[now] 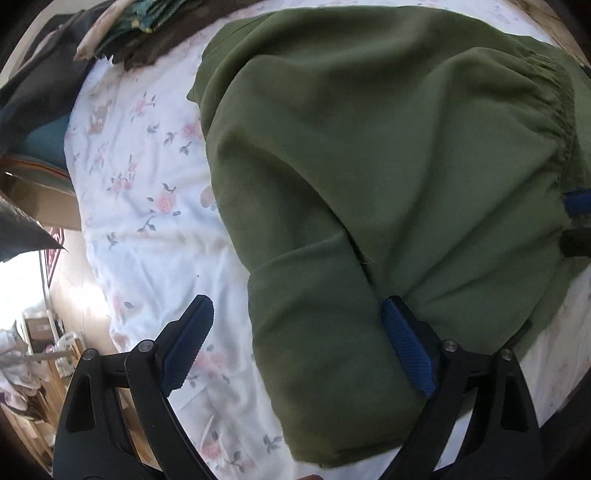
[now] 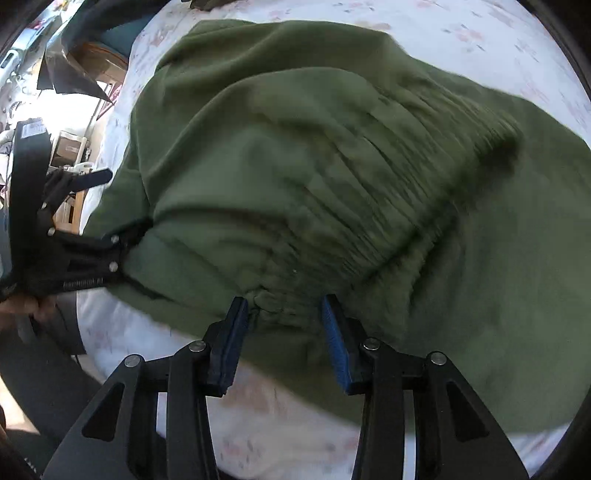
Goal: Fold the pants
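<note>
A: Pants (image 1: pixel 369 155) first, but what lies around them?

B: The biggest thing is the bed's white floral sheet (image 1: pixel 147 192), spread under everything. At its far edge sits a heap of dark clothes (image 1: pixel 140 33), well apart from the pants. Past the bed's side there is a cardboard box (image 1: pixel 44 195) and cluttered wooden furniture in bright light. Nothing lies between the tools and the cloth.

A: And the pants themselves?

B: Olive green, soft, bunched and doubled over on the sheet, with a gathered elastic waistband (image 2: pixel 388 177) running across them. The right wrist view is blurred, so finer creases are hard to read.

A: Where do they lie relative to the claws?

B: The left gripper (image 1: pixel 299 343) points steeply down with its 2 blue pads spread wide; 1 finger sits over bare sheet, the other against a fold of the pants, so the cloth's edge lies between them without being pinched. The right gripper (image 2: pixel 284 339) has its jaws partly apart, straddling a puckered bit of the waistband; whether the pads actually press on it I cannot tell. In that view the left gripper shows at the pants' left edge
</note>
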The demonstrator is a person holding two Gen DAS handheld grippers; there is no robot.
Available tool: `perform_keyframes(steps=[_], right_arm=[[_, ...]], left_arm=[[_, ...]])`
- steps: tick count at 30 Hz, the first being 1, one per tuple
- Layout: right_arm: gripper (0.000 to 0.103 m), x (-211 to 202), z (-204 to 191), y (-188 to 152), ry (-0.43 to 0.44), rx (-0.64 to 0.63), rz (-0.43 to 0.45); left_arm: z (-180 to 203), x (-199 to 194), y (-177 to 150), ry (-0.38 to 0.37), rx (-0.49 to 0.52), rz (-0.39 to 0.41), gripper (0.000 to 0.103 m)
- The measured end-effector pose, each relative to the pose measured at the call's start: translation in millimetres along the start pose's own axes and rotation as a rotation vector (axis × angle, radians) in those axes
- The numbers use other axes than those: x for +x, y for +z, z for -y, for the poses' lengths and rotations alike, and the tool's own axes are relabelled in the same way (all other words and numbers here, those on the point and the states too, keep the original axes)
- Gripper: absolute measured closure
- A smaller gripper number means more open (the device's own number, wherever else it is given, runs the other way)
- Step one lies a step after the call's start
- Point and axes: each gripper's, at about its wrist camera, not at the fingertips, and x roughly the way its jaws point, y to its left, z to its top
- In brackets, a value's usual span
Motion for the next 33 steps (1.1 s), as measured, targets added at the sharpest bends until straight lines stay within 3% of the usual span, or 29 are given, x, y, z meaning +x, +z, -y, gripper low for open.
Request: perform_keyframes(steps=[4, 9, 13, 15, 17, 19, 20, 22, 25, 28, 30, 33], right_arm=[[0.058, -30.6, 30.2, -20.2, 0.094, 0.156, 0.094], [0.053, -37.7, 79.1, -31.0, 0.327, 0.413, 0.218], [0.053, -20.0, 89.9, -23.6, 0.381, 0.524, 0.192], [0.053, -6.9, 74.1, -21.3, 0.321, 0.518, 0.169], [0.052, 3.3, 64.8, -18.4, 0.336, 0.541, 0.178], [0.076, -0.3, 58.8, -14.4, 0.358, 0.528, 0.207], [0.089, -7.1, 52.4, -14.1, 0.326, 0.496, 0.220], [0.098, -22.9, 43.0, -18.3, 0.323, 0.443, 0.253], [0.100, -58.2, 34.5, -28.7, 0.343, 0.391, 0.322], [0.100, -80.0, 34.0, -42.6, 0.353, 0.385, 0.339], [0.100, -68.0, 41.2, -43.6, 0.308, 0.403, 0.290], [0.100, -27.8, 61.4, -44.8, 0.188, 0.476, 0.164]], left_arm=[[-9.1, -10.6, -1.7, -0.019, -0.041, 0.012, 0.012], [-4.9, 0.6, 0.3, -0.009, -0.031, -0.014, 0.012], [-2.4, 2.2, 2.9, 0.007, -0.023, -0.013, 0.009], [-2.3, 1.2, 2.7, -0.001, -0.028, -0.014, 0.009], [-4.8, 1.1, 3.0, -0.008, -0.036, -0.016, 0.009], [-8.7, 2.2, 3.7, -0.018, -0.046, -0.018, 0.009], [-9.9, 2.4, 3.6, -0.023, -0.052, -0.021, 0.009], [-12.6, 3.3, 4.3, -0.040, -0.067, -0.034, 0.009], [-21.2, -2.1, 4.6, -0.077, -0.085, -0.039, 0.009], [-37.2, -20.8, 6.7, -0.177, -0.149, -0.002, 0.009], [-43.5, -31.2, 8.7, -0.183, -0.174, 0.036, 0.009], [-43.5, -20.0, 9.9, -0.161, -0.171, 0.008, 0.009]])
